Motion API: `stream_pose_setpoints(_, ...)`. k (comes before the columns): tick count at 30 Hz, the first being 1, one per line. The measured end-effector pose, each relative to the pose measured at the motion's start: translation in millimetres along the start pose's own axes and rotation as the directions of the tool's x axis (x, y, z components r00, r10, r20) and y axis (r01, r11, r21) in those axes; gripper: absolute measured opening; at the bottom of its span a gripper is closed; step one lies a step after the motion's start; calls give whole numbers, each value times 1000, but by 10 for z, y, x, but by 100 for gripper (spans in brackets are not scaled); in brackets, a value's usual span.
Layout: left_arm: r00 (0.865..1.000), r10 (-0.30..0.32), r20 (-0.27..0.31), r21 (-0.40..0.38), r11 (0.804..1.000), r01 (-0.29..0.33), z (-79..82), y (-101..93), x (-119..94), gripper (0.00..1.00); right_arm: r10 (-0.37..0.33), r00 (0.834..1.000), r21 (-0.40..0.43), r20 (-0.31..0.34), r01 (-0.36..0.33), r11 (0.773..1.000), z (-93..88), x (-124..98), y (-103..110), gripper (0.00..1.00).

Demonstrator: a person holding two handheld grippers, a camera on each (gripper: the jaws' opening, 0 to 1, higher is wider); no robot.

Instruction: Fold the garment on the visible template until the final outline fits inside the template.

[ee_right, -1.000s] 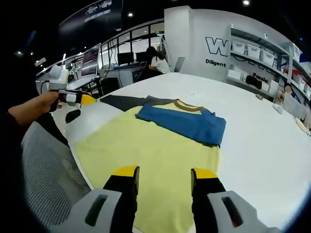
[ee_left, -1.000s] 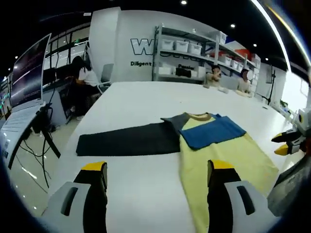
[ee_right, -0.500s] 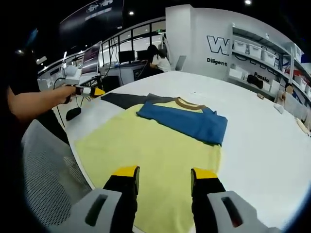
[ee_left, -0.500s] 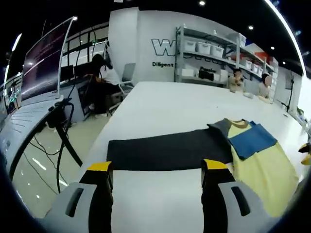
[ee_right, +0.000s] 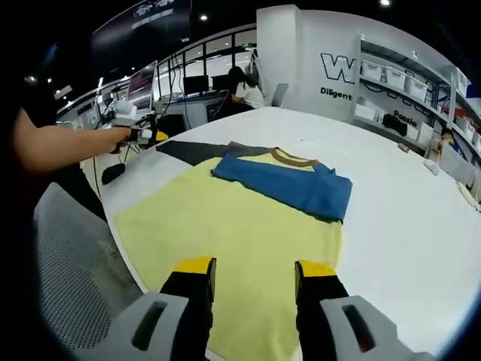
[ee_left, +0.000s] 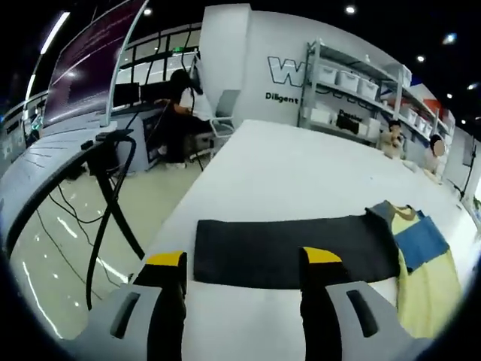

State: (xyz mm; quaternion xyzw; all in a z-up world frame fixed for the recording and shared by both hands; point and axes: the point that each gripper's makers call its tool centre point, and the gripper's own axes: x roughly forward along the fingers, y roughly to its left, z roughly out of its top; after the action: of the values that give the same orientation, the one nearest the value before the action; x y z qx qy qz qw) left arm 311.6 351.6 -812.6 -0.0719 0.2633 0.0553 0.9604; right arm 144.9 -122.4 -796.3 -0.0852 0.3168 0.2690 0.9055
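A long-sleeved shirt lies flat on the white table. Its yellow body has a blue sleeve folded across the chest below a brown collar. The dark grey sleeve stretches out straight to one side. My left gripper is open, its yellow-tipped jaws just short of that sleeve's near edge, close to the cuff end. In the right gripper view the left gripper hovers by the dark grey sleeve, held by a person's arm. My right gripper is open above the yellow hem.
A grey mesh chair stands at the table edge beside the hem. Desks, monitors and cables lie off the table's side. Shelving with bins and seated people are at the far end.
The left gripper has travelled along the dark grey sleeve toward its cuff end, so the sleeve now sits right ahead of its jaws. The right gripper has stayed put over the hem.
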Motion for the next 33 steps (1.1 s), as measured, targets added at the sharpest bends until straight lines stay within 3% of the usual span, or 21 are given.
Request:
stream_pose_setpoints(7, 999, 33, -42, -20, 999, -34, -90, 87, 90, 51, -2, 1000, 3, -1, 2, 1000, -3, 6, -8, 40)
stream_pose_setpoints(17, 998, 42, -48, -119, 992, -47, -102, 139, 123, 40, -2, 1000, -5, -2, 2, 1000, -1, 12, -1, 39)
stream_pose_setpoints(24, 995, 73, -73, -118, 990, -81, -144, 209, 144, 34, -4, 1000, -10, 2, 4, 1000, 4, 10, -4, 39)
stream_pose_setpoints(27, 991, 101, -83, -113, 988, -110, -175, 267, 149, 37, -4, 1000, -12, 4, 4, 1000, 5, 7, -1, 39)
stream_pose_setpoints(33, 990, 95, -108, -124, 986, -109, -219, 292, 190, 34, -5, 1000, -13, 4, 5, 1000, 8, 8, -6, 38)
